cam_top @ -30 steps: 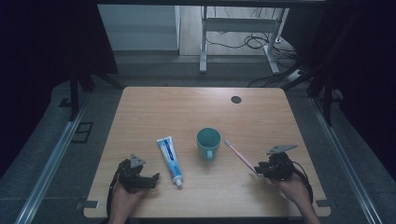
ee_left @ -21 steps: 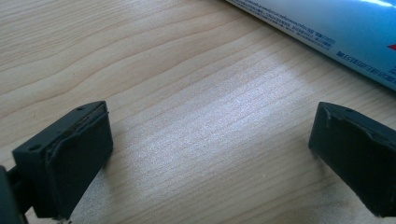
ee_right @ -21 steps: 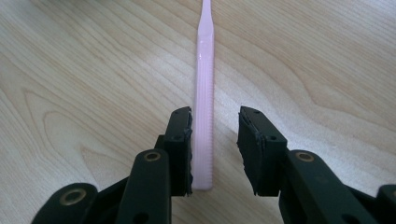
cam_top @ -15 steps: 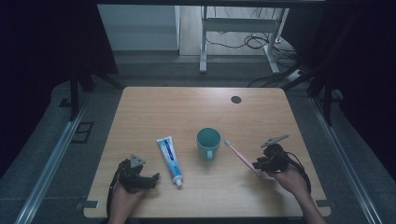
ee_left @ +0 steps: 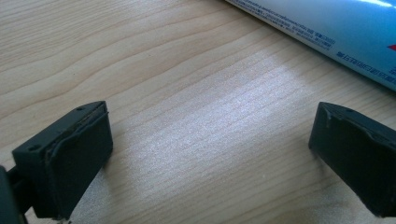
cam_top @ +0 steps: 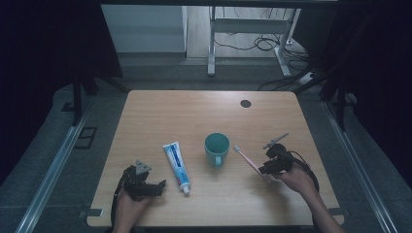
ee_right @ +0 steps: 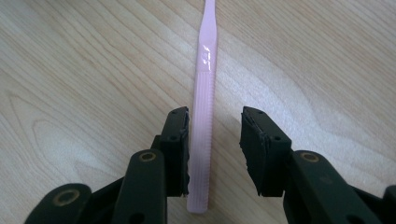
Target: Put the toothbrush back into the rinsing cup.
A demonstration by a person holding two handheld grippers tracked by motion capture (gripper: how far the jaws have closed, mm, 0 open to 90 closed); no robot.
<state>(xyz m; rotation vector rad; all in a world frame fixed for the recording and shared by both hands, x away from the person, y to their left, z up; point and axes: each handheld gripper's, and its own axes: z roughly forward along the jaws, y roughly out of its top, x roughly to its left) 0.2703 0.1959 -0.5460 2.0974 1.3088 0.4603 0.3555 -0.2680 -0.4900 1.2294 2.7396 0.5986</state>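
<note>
A pink toothbrush (cam_top: 248, 161) lies flat on the wooden table (cam_top: 204, 114), right of a teal mug (cam_top: 216, 148). My right gripper (cam_top: 266, 170) is down over the handle end, open. In the right gripper view the pink toothbrush handle (ee_right: 205, 84) runs between the jaws, against the left fingertip (ee_right: 176, 140) and apart from the right one. A blue and white toothpaste tube (cam_top: 176, 165) lies left of the mug. My left gripper (cam_top: 158, 187) rests at the front left, open, on bare wood, with the toothpaste tube (ee_left: 336, 32) just beyond it.
A dark round grommet (cam_top: 245, 103) sits near the table's far right edge. Behind the table are desk legs and cables on the floor. Metal rails run along both sides of the table.
My right gripper has moved left and forward onto the toothbrush handle, and now straddles it. The left gripper has stayed in place.
</note>
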